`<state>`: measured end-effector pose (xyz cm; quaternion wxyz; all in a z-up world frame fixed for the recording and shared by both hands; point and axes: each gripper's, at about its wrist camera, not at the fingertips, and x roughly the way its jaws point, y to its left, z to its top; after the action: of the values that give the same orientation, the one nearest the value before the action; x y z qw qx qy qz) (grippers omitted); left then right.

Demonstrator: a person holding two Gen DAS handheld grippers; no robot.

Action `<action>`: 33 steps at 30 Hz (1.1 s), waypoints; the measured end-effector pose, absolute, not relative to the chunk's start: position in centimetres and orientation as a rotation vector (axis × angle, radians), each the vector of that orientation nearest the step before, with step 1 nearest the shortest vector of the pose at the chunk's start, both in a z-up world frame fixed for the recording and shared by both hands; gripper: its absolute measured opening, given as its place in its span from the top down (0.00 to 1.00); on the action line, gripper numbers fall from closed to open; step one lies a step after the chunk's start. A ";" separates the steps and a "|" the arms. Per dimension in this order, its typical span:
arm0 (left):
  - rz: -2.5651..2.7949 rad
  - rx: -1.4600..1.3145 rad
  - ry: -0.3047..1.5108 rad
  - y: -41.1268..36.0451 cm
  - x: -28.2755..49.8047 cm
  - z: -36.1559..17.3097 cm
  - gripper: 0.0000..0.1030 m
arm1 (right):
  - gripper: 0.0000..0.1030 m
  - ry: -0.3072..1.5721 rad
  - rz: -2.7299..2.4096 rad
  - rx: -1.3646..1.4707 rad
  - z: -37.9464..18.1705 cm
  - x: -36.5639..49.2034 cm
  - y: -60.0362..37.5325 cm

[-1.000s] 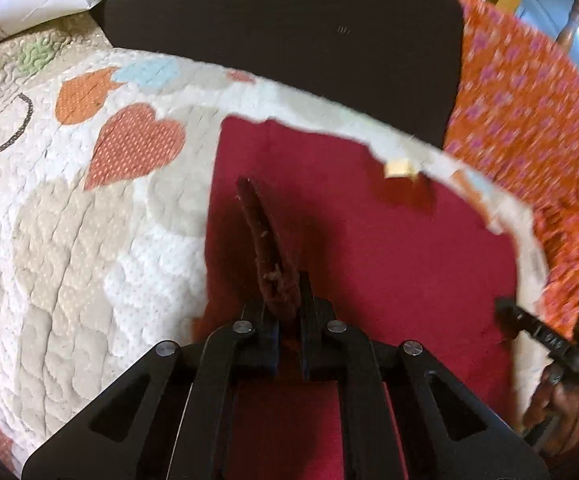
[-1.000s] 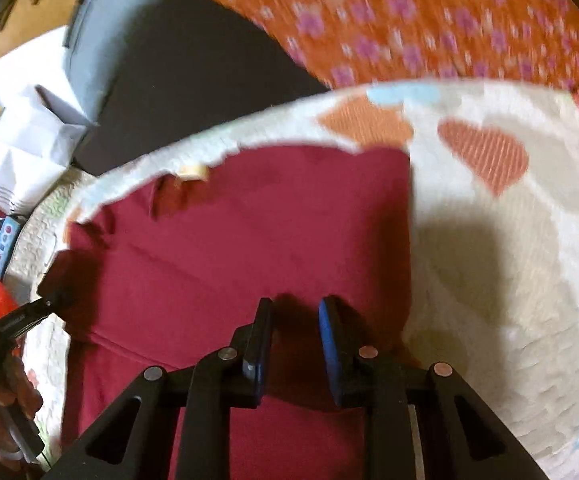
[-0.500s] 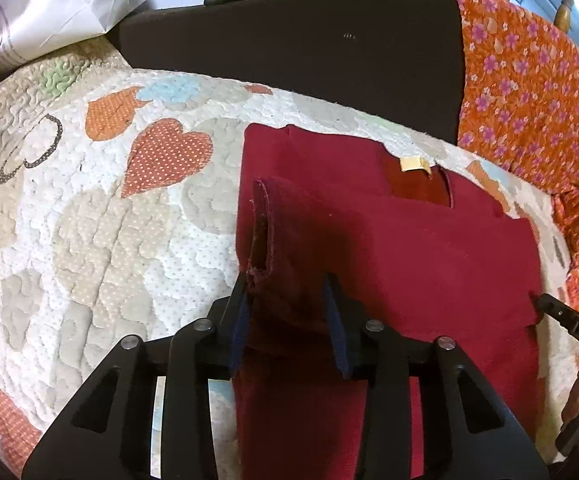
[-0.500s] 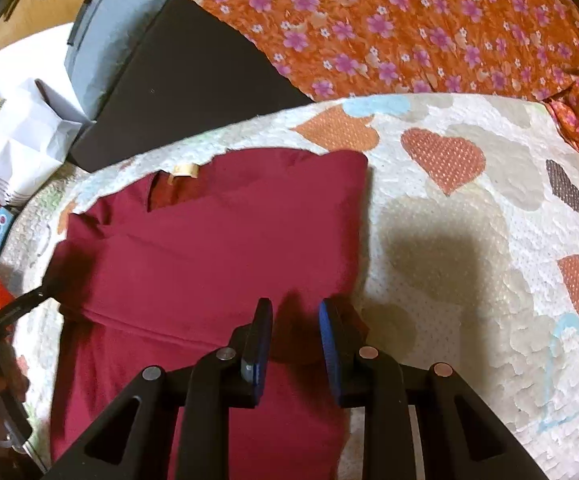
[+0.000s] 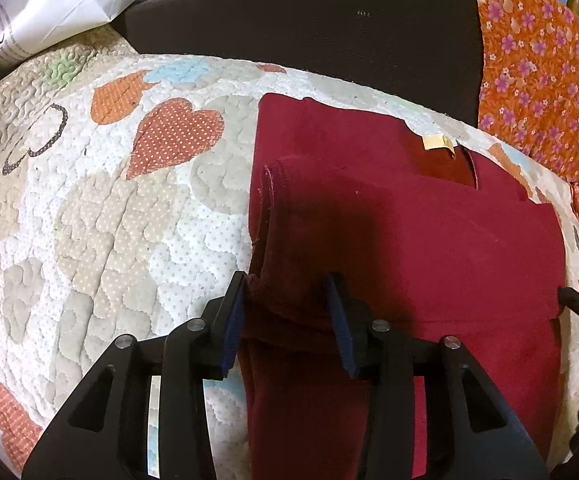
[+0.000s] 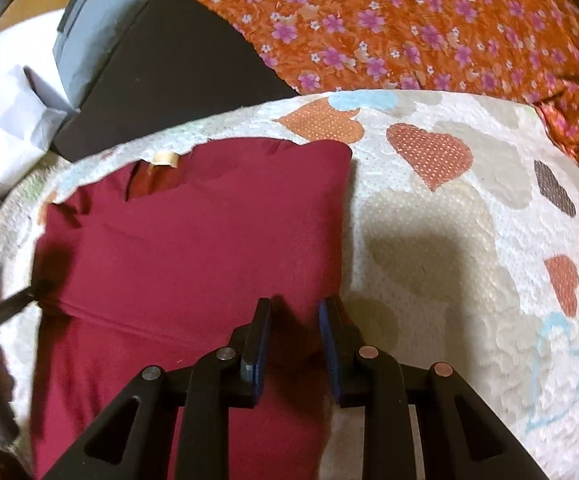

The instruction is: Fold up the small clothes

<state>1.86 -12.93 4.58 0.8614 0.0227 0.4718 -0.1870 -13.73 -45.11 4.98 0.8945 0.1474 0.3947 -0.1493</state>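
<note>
A dark red shirt [image 5: 429, 240] is laid out flat on a quilted heart-print blanket [image 5: 109, 220], with the top part already folded down over the lower part so a horizontal fold edge runs across it, and a little cream neck tag [image 5: 437, 142] can be seen at the collar near the far edge. The left gripper [image 5: 287, 304] is parked right at the shirt's left side, where a bunched-up hem stands a bit off the blanket; its jaws have just been opening, and that cloth edge is seen sitting loosely between the blue pads, not pinched. The right gripper [image 6: 293, 328] is held over the shirt's right edge, fingers spread partway, with red fabric seen in the gap, but whether it is actually being pressed can't be told from this angle. Behind the blanket a black cushion [image 5: 309, 20] is seen, an orange flowered cloth [image 6: 409, 20] is draped beside it, and a crumpled white paper bag [image 5: 57, 8] is tucked in the far corner.
</note>
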 end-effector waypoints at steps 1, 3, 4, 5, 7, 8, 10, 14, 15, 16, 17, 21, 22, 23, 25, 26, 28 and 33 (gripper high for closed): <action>-0.392 0.047 0.989 -12.9 1.8 4.6 0.62 | 0.78 0.819 -0.309 0.314 5.2 -14.2 -45.0; -0.392 0.041 0.991 -12.8 1.6 4.7 0.62 | 0.78 0.823 -0.308 0.324 5.2 -15.0 -44.8; -0.391 0.036 0.991 -12.7 1.6 4.7 0.62 | 0.78 0.826 -0.305 0.332 5.0 -15.4 -44.7; -0.392 0.030 0.993 -12.6 1.5 4.8 0.62 | 0.78 0.833 -0.302 0.340 4.7 -15.7 -44.6; -0.395 0.021 0.995 -12.5 1.3 4.9 0.62 | 0.77 0.859 -0.295 0.352 3.5 -15.8 -44.3; -0.400 0.016 0.997 -12.4 1.2 4.9 0.62 | 0.76 0.870 -0.295 0.354 3.0 -15.8 -44.3; -0.404 0.010 0.998 -12.3 1.0 5.0 0.62 | 0.73 0.885 -0.301 0.343 1.5 -15.5 -44.3; -0.419 -0.007 1.019 -11.7 0.1 5.1 0.62 | 0.72 0.874 -0.304 0.364 1.7 -16.1 -44.5; -0.428 -0.014 1.024 -11.6 -0.2 5.2 0.62 | 0.72 0.882 -0.306 0.372 1.8 -16.3 -44.5; -0.435 -0.022 1.028 -11.4 -0.5 5.3 0.62 | 0.72 0.888 -0.304 0.377 1.8 -16.6 -44.5; -0.441 -0.027 1.031 -11.3 -0.9 5.4 0.62 | 0.72 0.890 -0.295 0.382 1.9 -17.0 -44.3; -0.465 -0.017 1.026 -11.0 -2.6 5.9 0.62 | 0.66 0.897 -0.257 0.411 1.9 -19.1 -43.2; -0.472 -0.011 1.022 -11.0 -3.1 6.1 0.62 | 0.65 0.902 -0.255 0.409 1.9 -19.7 -43.0; -0.478 -0.008 1.022 -10.9 -3.5 6.2 0.62 | 0.65 0.906 -0.253 0.406 1.8 -20.1 -42.8; -0.488 -0.009 1.029 -10.6 -4.3 6.3 0.62 | 0.65 0.924 -0.248 0.392 1.5 -21.1 -42.1; -0.493 -0.013 1.033 -10.4 -4.7 6.4 0.62 | 0.65 0.927 -0.248 0.386 1.4 -21.5 -41.8; -0.500 -0.019 1.038 -10.1 -5.3 6.6 0.62 | 0.65 0.926 -0.254 0.372 1.2 -22.5 -41.3; -0.522 -0.053 1.062 -8.7 -7.7 6.5 0.42 | 0.64 0.921 -0.233 0.413 1.3 -25.5 -40.3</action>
<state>-7.70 -8.70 6.51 0.8297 -0.0252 0.5006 -0.2458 -25.49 -40.29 1.27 0.8688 0.1973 0.4403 -0.1116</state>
